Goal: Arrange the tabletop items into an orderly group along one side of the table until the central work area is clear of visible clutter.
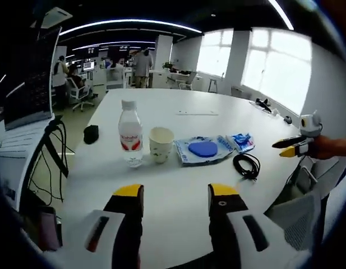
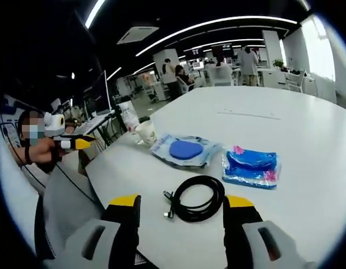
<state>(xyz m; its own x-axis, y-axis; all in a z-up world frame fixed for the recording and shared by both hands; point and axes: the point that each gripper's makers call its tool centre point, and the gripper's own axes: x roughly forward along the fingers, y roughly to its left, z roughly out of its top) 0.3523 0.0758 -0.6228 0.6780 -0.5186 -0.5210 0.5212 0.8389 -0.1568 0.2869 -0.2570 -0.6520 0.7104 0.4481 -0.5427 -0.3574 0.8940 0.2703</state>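
**Lead:** Fingers first — how do they stand?

**Observer:** Both pairs are spread wide with nothing between them. The left gripper [image 1: 175, 193] hovers over bare tabletop short of the water bottle [image 1: 130, 137]; the right gripper [image 2: 182, 203] hangs over the coiled black cable [image 2: 196, 198], its yellow tips to either side of the coil but not closed on it.

**Lead:** Where do the items lie, taking the bottle as the marker?

**Observer:** In the left gripper view, a paper cup [image 1: 161, 144] stands just beside the bottle. Past the cup lies a clear bag with a blue disc inside [image 1: 202, 149], then a blue wipes packet [image 1: 240, 141], with the cable nearer the table edge than that packet. A small black object [image 1: 91, 134] sits on the bottle's other side, apart from it; what it is I cannot tell.

**Lead:** How far along is the tidying?

**Observer:** Early, I judge. The pieces form a loose line across the white table [image 1: 178, 103], gaps uneven, the cable out of row. Nothing is gathered tight along an edge yet. The cable looks like the first pick for the right gripper; the rest remains to be closed up.
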